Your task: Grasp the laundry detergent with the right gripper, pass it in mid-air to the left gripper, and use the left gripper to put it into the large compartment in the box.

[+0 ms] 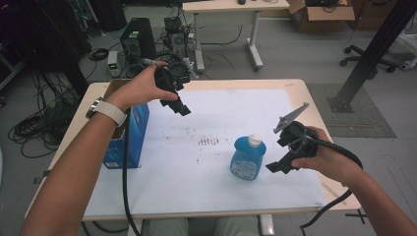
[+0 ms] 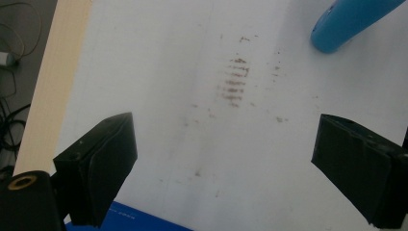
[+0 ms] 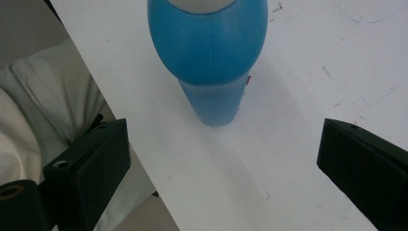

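We hold the right hand-held gripper [image 1: 276, 167] at 3 o'clock of the bottle [image 1: 248, 158], jaws wide apart, nothing between them. The bottle stands upright on the counter [image 1: 206, 196]. Our left hand-held gripper [image 1: 181, 109], jaws apart and empty, hovers at the bottle's 10 o'clock, beside the box [image 1: 129, 142].

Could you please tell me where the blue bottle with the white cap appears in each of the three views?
High view: the blue bottle stands upright right of centre on the white sheet, just left of the right gripper.
Left gripper view: its blue body crosses the top right corner.
Right gripper view: it fills the top centre, ahead of the open fingers.
Shared landmark: the white sheet under the bottle.
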### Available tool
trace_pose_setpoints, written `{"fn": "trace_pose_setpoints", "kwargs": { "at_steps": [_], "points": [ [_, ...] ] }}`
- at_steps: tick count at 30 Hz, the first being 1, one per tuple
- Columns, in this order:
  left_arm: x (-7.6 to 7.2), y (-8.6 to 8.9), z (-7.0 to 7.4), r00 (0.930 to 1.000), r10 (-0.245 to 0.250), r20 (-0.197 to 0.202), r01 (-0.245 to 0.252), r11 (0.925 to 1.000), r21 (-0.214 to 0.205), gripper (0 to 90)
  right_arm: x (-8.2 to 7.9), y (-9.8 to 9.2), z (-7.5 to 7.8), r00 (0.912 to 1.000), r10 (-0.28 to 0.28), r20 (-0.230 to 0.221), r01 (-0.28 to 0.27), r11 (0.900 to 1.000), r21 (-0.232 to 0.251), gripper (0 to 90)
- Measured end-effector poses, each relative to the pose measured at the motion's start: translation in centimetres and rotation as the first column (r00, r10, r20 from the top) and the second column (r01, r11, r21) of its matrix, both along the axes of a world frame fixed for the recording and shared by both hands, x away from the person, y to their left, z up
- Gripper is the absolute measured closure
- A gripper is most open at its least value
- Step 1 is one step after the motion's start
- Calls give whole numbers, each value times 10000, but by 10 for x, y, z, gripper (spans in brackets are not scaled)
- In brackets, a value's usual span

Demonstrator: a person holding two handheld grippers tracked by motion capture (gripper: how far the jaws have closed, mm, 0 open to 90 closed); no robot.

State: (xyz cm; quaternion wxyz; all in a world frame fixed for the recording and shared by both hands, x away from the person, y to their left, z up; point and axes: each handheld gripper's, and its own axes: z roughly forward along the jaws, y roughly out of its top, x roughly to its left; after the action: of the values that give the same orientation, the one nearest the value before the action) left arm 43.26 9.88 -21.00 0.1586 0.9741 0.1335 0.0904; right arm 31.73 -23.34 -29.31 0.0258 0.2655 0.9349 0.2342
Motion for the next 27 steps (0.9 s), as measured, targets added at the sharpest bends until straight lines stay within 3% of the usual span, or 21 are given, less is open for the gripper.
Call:
{"fn": "trace_pose_setpoints", "kwargs": {
  "at_steps": [13,27],
  "points": [
    [0,-1,0,10000,-21,32,21,10000,-35,87,-2,-1,-12,9999,-104,56,103,9994,329,47],
    [0,-2,-1,10000,-44,-19,45,10000,43,87,-3,4,-28,9987,-87,496,55,9980,633,45]
  ]
}}
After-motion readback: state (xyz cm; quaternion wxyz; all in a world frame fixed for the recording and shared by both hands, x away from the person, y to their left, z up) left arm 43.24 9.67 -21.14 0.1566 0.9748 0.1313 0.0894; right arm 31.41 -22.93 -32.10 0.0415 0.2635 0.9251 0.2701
